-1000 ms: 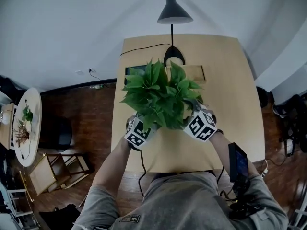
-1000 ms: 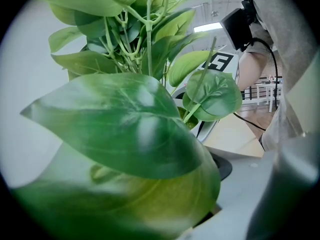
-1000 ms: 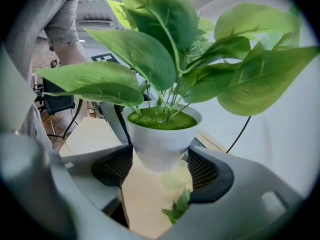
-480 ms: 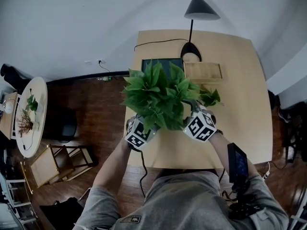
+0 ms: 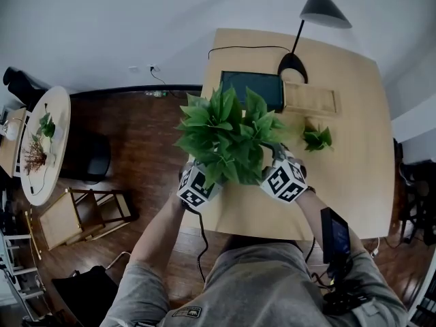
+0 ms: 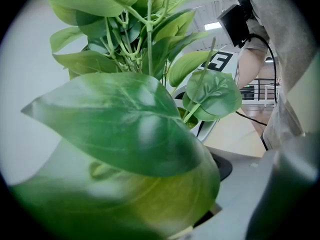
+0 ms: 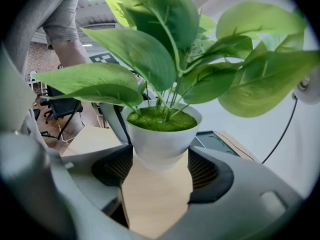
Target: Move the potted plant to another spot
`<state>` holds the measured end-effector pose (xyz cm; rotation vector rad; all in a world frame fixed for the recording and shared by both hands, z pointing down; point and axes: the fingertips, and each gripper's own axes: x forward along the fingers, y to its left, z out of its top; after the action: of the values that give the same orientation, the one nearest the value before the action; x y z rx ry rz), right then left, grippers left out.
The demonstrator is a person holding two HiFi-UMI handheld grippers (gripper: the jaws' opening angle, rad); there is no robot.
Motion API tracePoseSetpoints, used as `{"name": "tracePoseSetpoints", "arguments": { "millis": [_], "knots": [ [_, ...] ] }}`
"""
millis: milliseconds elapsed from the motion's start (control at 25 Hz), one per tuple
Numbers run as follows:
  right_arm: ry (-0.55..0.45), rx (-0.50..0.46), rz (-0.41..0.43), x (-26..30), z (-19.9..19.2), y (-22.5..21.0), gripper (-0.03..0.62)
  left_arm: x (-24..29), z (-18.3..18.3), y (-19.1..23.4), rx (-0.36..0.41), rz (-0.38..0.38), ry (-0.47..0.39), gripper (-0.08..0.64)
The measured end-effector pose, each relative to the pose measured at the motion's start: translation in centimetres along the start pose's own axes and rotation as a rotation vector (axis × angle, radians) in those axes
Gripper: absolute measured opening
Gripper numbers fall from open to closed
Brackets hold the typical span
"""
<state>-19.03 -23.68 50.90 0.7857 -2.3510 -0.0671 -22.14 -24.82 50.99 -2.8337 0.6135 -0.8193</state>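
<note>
Now the potted plant [image 5: 228, 138] is up between the two grippers, over the near left edge of the worktop [image 5: 340, 182]. Some of its leaves hang out past that edge, above the floor.

The right gripper [image 7: 160, 159] has its jaws wide, and the narrow bottom of the white pot [image 7: 161, 134] sits between their tips. Both tips touch it, so I think this gripper is holding the pot. The pot looks lifted just off the wood.

The left gripper [image 5: 210, 172] is on the other side of the pot. Its jaws look wide too, but a big leaf [image 6: 115, 124] covers them, so I cannot tell if they squeeze the pot.

What matters most is this: the pot stands straight up, with one gripper on its left and one on its right, both just as close. I think it has to stay straight like that as it goes down, or it may tip.

A small plant [image 5: 317, 138] and a lamp [image 5: 320, 9] sit further back, well away from it
</note>
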Motion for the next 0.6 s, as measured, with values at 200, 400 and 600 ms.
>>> {"name": "tracePoseSetpoints", "arguments": {
  "millis": [200,400,600],
  "knots": [
    [0.009,0.009,0.028,1.3,-0.9,0.4,0.351,0.4,-1.5,0.0,-0.018,0.008,0.02,0.365],
    [0.017,0.027,0.049,3.1,-2.5,0.7,0.351,1.5,-3.7,0.0,-0.035,0.002,0.043,0.365],
    [0.037,0.046,0.065,4.7,-3.7,1.4,0.351,2.0,-5.7,-0.1,-0.051,-0.012,0.061,0.365]
  ]
}}
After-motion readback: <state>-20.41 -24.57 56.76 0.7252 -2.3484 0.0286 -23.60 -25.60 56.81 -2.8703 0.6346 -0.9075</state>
